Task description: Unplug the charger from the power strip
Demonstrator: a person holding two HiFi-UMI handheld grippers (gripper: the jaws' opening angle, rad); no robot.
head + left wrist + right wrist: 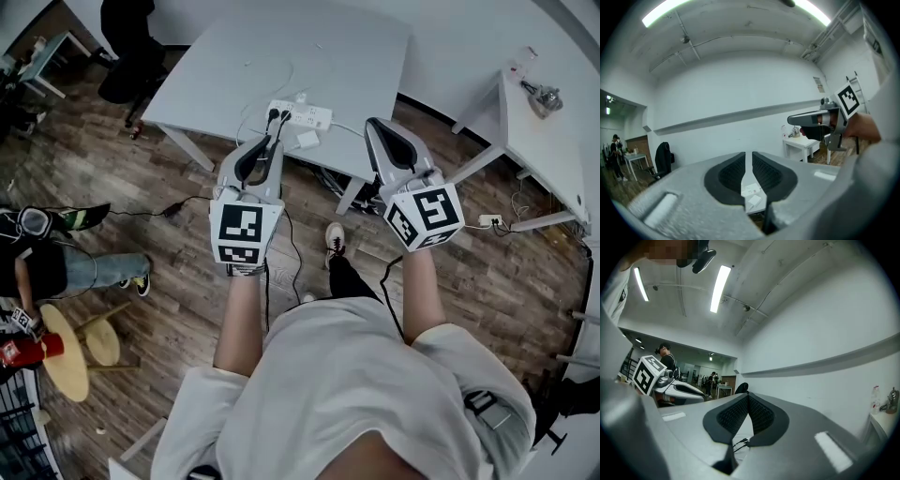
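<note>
The left gripper [271,141] is open a crack with nothing between its jaws. The right gripper [376,125] is closed and empty. Just past them, at the near edge of the desk [309,47], lies the power strip [300,115], with the dark charger [274,114] plugged into its left end.

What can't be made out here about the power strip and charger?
- Head view: the plugs on the power strip are too small to tell which is the charger's.
- Left gripper view: the left gripper body fills the foreground; only blurred white shapes show through the tongs' slit.
- Right gripper view: the right gripper blocks the power strip; only cables show.
</note>
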